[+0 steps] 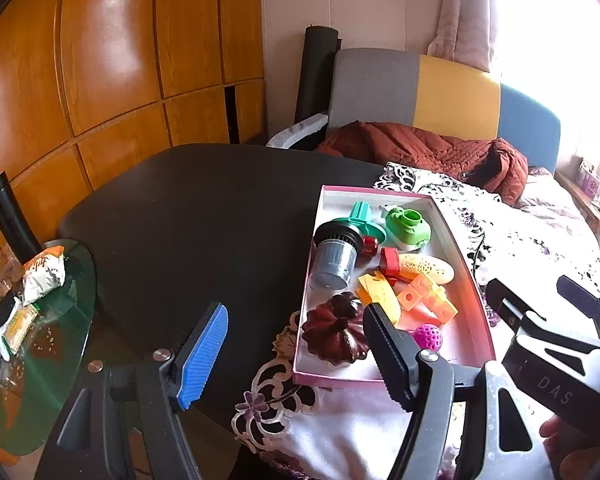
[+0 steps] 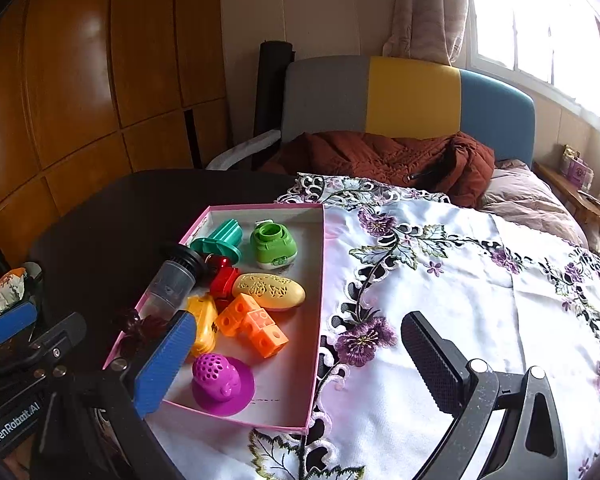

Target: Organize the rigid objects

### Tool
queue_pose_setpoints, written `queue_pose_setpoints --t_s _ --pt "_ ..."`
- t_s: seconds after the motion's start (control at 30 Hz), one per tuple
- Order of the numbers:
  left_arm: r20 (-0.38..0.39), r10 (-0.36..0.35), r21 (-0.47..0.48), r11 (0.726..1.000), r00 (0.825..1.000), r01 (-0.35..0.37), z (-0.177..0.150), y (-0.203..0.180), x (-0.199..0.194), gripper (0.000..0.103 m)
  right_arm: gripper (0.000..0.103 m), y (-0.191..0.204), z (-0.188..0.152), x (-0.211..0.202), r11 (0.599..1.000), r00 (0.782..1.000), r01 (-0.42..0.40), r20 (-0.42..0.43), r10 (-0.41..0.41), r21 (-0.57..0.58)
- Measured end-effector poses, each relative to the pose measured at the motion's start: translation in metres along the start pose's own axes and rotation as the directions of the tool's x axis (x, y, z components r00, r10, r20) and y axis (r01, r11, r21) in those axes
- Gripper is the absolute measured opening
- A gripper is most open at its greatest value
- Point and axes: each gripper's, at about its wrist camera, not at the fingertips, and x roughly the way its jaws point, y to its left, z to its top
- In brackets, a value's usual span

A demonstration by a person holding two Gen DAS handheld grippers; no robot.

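Both claws gape; grey canister (image 2: pixel 172 286) lies tilted in box (image 2: pixel 318 320).

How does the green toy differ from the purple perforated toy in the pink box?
The green toy sits at the far end of the pink box; the purple toy lies at the near end. The green one has a smooth body with a round top opening; the purple one is dotted with holes above a flat flared base. Both are plastic and rest inside the box.
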Motion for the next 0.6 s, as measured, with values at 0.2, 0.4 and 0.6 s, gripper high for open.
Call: queue_pose_setpoints --t_s 0.2,0.4,0.6 --pt "0.008 -0.007 0.000 1.000 1.000 0.007 0.0000 -0.0003 -0.0006 0.071 0.103 0.0040 0.0004 -0.0006 1.000 1.000 -0.004 -0.003 0.004 -0.009" --pt "0.040 0.008 0.004 1.000 0.999 -0.008 -0.0001 0.0027 -0.0029 0.058 0.103 0.0062 -0.0008 0.0001 1.000 1.000 -0.003 -0.007 0.003 -0.016" --pt "0.028 -0.005 -0.007 1.000 1.000 0.005 0.0016 0.0069 -0.0012 0.056 0.103 0.0051 0.0000 0.0000 1.000 1.000 -0.002 -0.005 0.002 -0.014"
